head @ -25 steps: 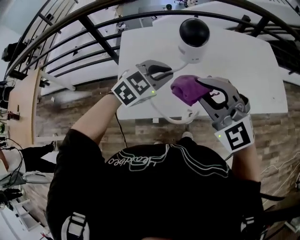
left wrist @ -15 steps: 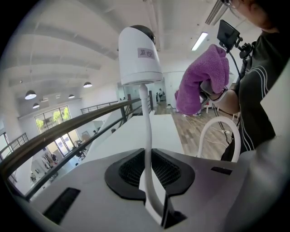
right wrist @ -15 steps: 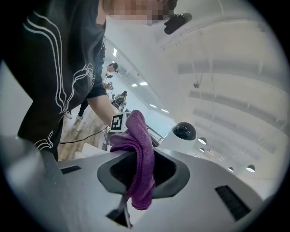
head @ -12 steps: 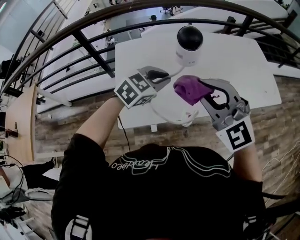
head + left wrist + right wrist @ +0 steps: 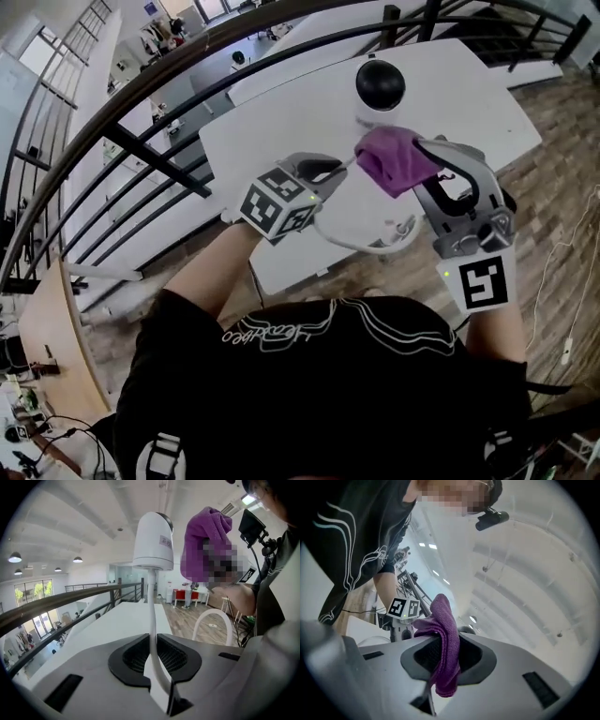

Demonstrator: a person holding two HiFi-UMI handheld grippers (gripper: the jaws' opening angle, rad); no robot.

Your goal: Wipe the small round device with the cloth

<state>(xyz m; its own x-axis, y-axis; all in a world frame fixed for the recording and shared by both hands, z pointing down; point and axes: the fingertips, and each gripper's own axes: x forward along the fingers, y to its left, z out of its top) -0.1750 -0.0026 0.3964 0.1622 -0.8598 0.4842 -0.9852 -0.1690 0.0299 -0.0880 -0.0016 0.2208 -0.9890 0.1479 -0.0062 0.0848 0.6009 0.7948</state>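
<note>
One purple cloth [image 5: 394,157] now just beside the device [image 5: 380,84], nearer than before.

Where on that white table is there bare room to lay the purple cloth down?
Two bare patches on the table: right of the round device, toward the far corner, and left of it, toward the railing. It is crowded at the near edge, where the cable loops below the left claw and the right claw.
</note>
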